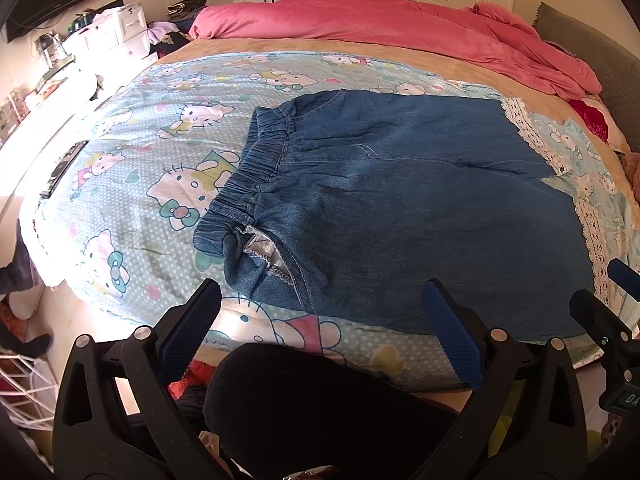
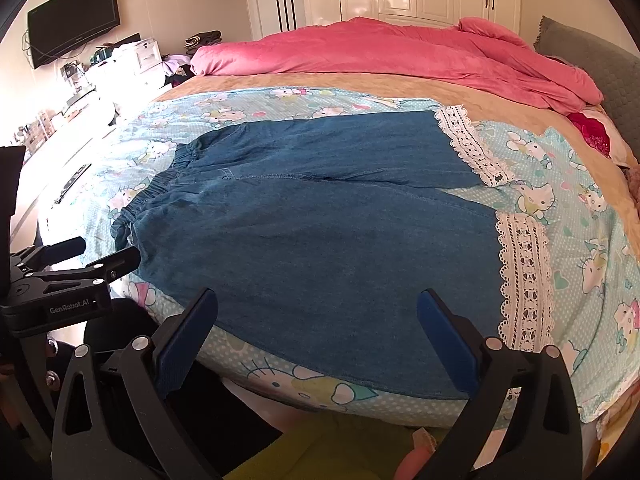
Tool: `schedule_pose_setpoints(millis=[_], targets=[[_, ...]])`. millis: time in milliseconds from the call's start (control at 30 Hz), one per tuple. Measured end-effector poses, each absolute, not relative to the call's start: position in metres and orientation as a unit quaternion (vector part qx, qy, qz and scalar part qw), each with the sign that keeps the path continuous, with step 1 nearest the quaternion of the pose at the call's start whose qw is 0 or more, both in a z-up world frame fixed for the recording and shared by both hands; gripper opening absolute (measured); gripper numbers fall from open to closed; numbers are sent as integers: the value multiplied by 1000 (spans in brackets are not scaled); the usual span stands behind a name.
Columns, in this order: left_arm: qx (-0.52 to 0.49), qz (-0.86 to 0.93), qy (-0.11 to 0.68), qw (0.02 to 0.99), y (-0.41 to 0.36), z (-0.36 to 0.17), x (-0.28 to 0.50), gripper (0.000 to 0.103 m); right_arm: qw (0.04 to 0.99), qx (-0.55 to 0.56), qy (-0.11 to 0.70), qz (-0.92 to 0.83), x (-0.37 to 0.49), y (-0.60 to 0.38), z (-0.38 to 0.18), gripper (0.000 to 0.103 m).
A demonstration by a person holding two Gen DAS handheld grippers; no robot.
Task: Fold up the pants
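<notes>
2 tools hover spread and empty, left tool (image 1: 320,320) and right tool (image 2: 316,320), low in frame; pants (image 2: 320,232) lie flat mid-frame on the bed (image 2: 580,240), ready for folding.

The near hem of the denim pants (image 1: 400,216) slips out of sight behind the left gripper (image 1: 320,316), whose blue pad (image 1: 452,332) covers part of that edge. A dark trouser knee (image 1: 320,408) blocks the bed's front edge below it. In the left wrist view the right gripper (image 1: 612,300) is cut off at the frame's side, so its jaws cannot be read there. The clutter on the white dresser (image 2: 140,60) is too small and washed out by glare to name. The dark flat thing (image 1: 64,168) on the sunlit ledge is unclear.
</notes>
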State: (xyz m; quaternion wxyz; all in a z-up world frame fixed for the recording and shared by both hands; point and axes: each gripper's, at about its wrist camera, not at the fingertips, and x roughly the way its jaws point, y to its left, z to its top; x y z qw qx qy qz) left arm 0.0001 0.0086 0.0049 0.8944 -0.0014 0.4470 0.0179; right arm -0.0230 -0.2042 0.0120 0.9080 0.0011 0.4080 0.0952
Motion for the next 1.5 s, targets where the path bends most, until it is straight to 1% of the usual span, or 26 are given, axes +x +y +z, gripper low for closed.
schedule_pose_setpoints(millis=[1500], targets=[[3, 11, 449, 893, 6, 4, 5, 94, 907, -4, 410, 96, -19, -206, 10, 99]])
